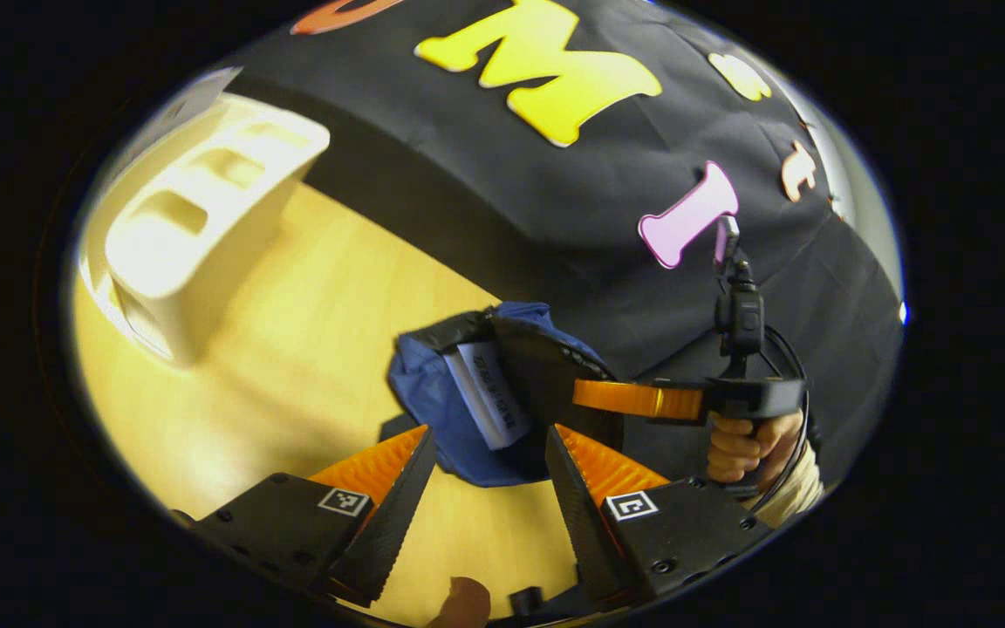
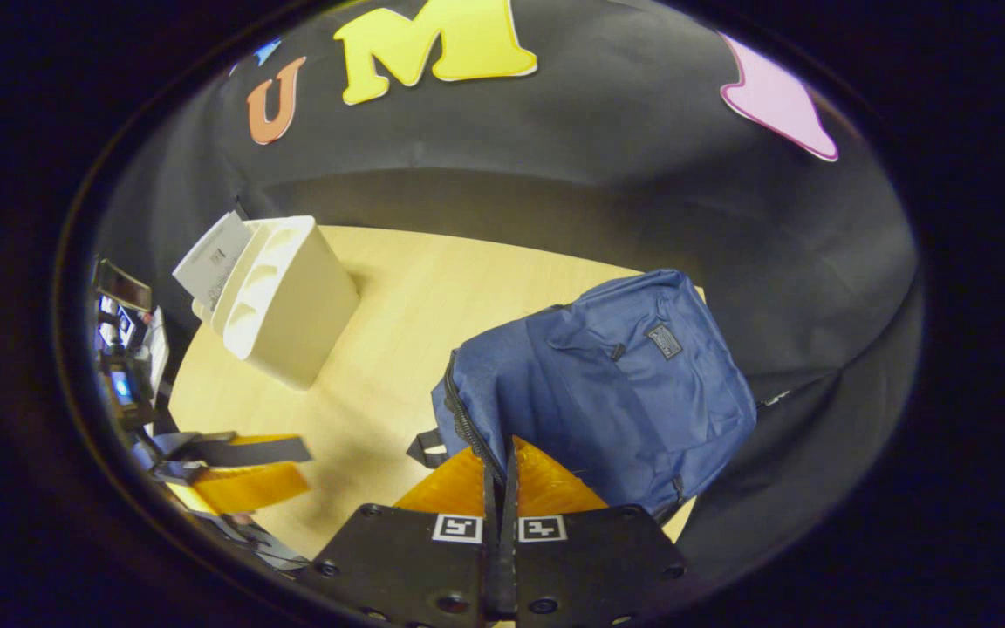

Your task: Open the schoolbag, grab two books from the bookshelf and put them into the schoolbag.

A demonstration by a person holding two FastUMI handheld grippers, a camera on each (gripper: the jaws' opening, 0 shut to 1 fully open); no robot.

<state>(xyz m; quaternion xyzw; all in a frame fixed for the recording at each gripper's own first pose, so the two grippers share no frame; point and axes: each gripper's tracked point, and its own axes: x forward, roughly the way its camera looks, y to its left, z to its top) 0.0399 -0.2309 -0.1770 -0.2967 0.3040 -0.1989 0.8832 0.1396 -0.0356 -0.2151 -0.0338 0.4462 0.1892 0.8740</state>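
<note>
— What is seen from the right gripper view?
— The table, the schoolbag lying on it, the bookshelf well apart; the right gripper is pressed together at the bag's zipper edge.
— And the left gripper view?
— A book is seen inside the opened bag; the left gripper is spread

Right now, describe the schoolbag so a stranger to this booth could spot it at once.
Start at the pale wooden table against the black cloth wall. The white bookshelf stands at one end; the schoolbag lies toward the other, at the table's edge. It is the one soft, navy blue thing there, with a small dark patch on its front and a zip running round its side.
</note>
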